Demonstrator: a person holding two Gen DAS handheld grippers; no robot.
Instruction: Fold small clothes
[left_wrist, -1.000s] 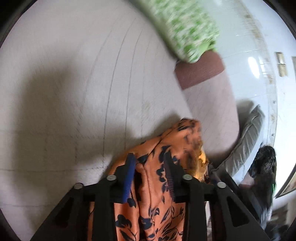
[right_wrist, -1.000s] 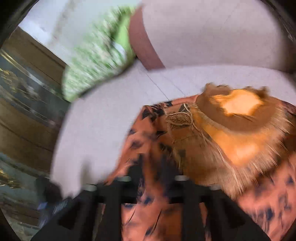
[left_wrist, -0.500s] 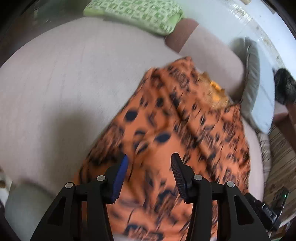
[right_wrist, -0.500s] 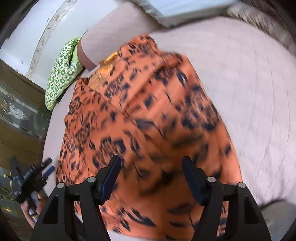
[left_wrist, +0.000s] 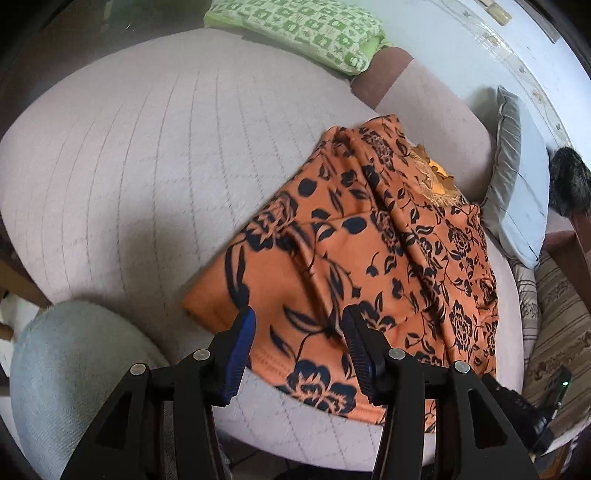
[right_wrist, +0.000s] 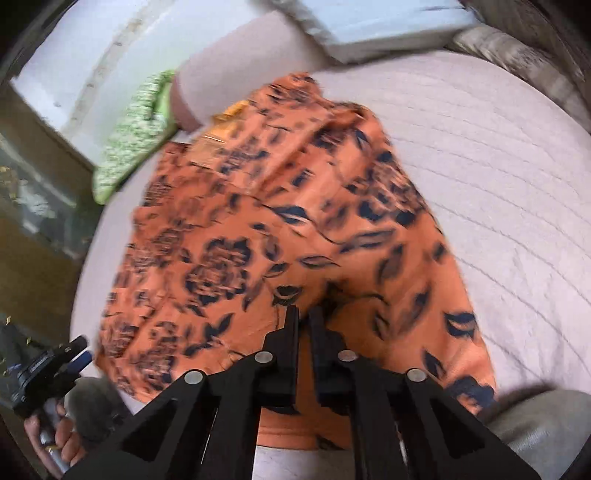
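- Your right gripper (right_wrist: 303, 321) had its black fingers pinched nearly together on a small ridge of the orange garment with a dark blue floral print (right_wrist: 280, 229), just in from the near hem; cloth seemed caught between them, though blur made the bite hard to read.
- Your left gripper (left_wrist: 297, 336) stood with its blue-padded fingers (left_wrist: 242, 339) well apart, hovering over the near hem of the same garment (left_wrist: 369, 251) and holding nothing.
- The garment lay spread on the pale pink quilted cushion (left_wrist: 129, 166), directly ahead of both tools. Its long axis ran away from you, from the near hem toward the fringed yellow-brown patch (left_wrist: 436, 177) at its far end, just beside the cushion's back roll.
- In the left view the cloth sat ahead and to the right, its loose left corner (left_wrist: 195, 306) just beside the left finger; I judged the left the nearer hand for that corner, the right already committed to the middle of the hem.
- The green-and-white patterned pillow (left_wrist: 303, 33) and the grey cushion (left_wrist: 517, 177) lay well apart from the work.
- Against a second ago: you then held the garment bunched and lifted in both tools, each clamped on it. Half a second ago it was flat and both pairs of fingers stood apart. Since then only the right had closed again; the left stayed apart and the cloth kept flat.
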